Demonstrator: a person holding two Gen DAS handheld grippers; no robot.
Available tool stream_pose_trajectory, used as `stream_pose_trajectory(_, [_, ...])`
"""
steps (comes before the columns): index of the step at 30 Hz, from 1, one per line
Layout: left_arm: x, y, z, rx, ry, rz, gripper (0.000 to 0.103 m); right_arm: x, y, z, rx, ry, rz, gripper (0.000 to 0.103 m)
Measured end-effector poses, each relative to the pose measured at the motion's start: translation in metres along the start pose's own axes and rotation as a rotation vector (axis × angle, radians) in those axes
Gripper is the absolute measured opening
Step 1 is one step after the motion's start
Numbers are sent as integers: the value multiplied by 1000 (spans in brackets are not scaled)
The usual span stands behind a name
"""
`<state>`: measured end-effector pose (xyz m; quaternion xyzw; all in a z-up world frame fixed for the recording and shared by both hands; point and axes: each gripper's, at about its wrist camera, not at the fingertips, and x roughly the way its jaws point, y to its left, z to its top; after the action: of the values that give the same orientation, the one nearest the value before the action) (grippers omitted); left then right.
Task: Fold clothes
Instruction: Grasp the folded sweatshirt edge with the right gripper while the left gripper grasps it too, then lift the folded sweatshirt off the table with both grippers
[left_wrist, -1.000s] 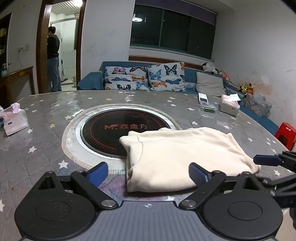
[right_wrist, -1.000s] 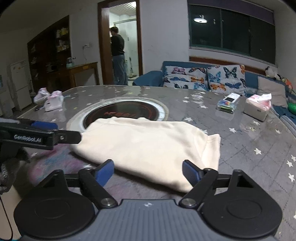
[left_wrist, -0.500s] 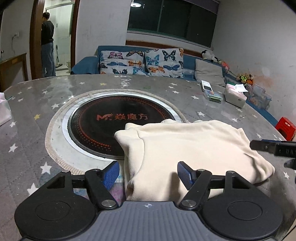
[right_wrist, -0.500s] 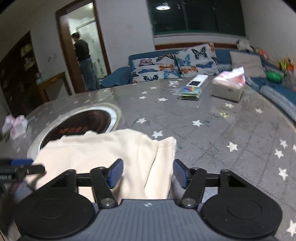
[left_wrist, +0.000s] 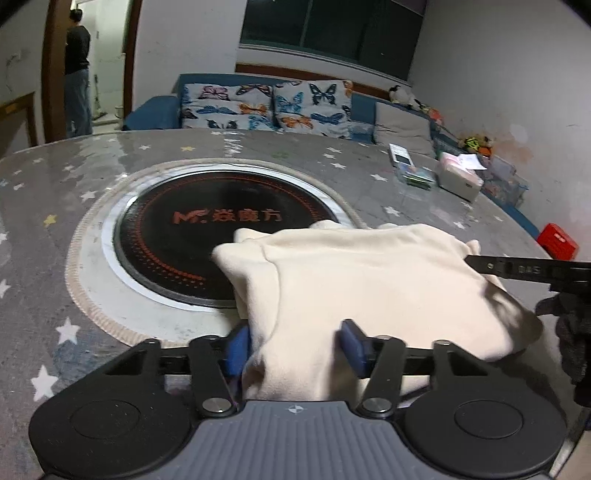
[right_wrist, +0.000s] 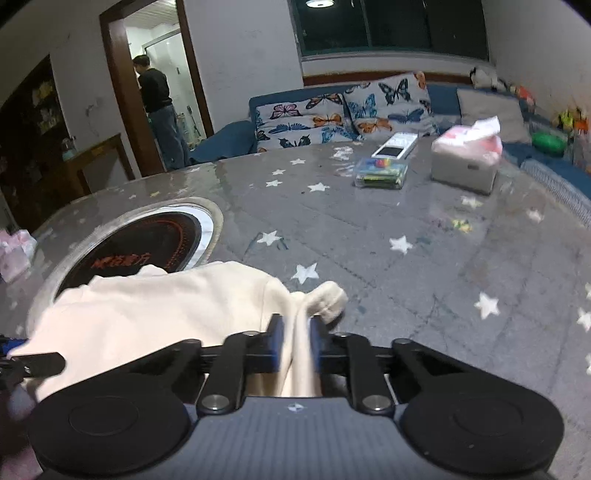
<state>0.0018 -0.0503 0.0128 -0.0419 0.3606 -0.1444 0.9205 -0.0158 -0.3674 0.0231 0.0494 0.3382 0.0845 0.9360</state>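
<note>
One cream garment (left_wrist: 369, 295) lies folded on the gray table (left_wrist: 74, 314) with white stars. Its far left corner lies over the black round cooktop (left_wrist: 207, 236) set in the table, and the rest spreads toward the near edge.

The left gripper (left_wrist: 293, 343) has its two blue pads partly closed, with a thick fold of the garment's near left edge between them. The right gripper (right_wrist: 295, 341) has its pads nearly together, pinching a thin fold at the garment's right end (right_wrist: 299, 332). A small rolled cuff (right_wrist: 328, 299) sticks out just past those pads.

To the right of the garment the table is wide and bare, with only stars. Far behind the garment sit one clear box (right_wrist: 382, 173) with colored things inside, one white flat device (right_wrist: 395, 146) on it, and one tissue box (right_wrist: 465, 158) near them. One more tissue pack (right_wrist: 13, 251) sits at the table's left edge, beyond the cooktop.

Behind the table is a blue sofa (left_wrist: 155, 110) with two butterfly pillows (left_wrist: 266, 105) and one gray pillow (left_wrist: 402, 123). One person (right_wrist: 159, 110) stands in the lit doorway. A dark window (left_wrist: 332, 33) is above the sofa. A red box (left_wrist: 557, 240) sits low at the right.
</note>
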Motion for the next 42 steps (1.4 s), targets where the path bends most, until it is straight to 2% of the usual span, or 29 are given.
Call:
stream_pose_trajectory(3, [-3,0,-1,-10,18,-43,39,-7,2,-2,-27,-12,-25,9])
stream_pose_trajectory(5, [-6,-1,-3,-11,31,-76,37,-15,1,-6,-49,-19,-53,9])
stream_pose_trajectory(10, [-15,-19,-14,41,59,-158,37,-40,-16,-23,-50,-7,-111,9])
stream_pose_trajectory(11, [-16,-23,-13,52,59,-160,39,-44,-20,-25,-47,-5,-120,10])
stream_pose_trajectory(16, [-23,-31,-1,83,32,-161,39,-60,-35,-17,8,-28,-138,12])
stream_pose_trajectory(20, [-20,-33,14,84,10,-155,39,-65,-29,-4,0,-56,-86,12])
stream_pose_trajectory(26, [-1,-44,35,83,15,-157,35,-37,1,6,-47,-32,19,12])
stream_pose_trajectory(29, [13,-53,45,95,12,-175,33,-22,11,7,-63,-11,33,14])
stream_pose_trajectory(32, [32,-60,52,94,35,-172,28,-10,16,6,-74,11,30,14])
stream_pose_trajectory(35, [53,-68,54,104,66,-160,28,-1,16,3,-79,28,16,14])
stream_pose_trajectory(42, [64,-69,54,89,75,-146,27,-12,23,3,-103,10,43,16])
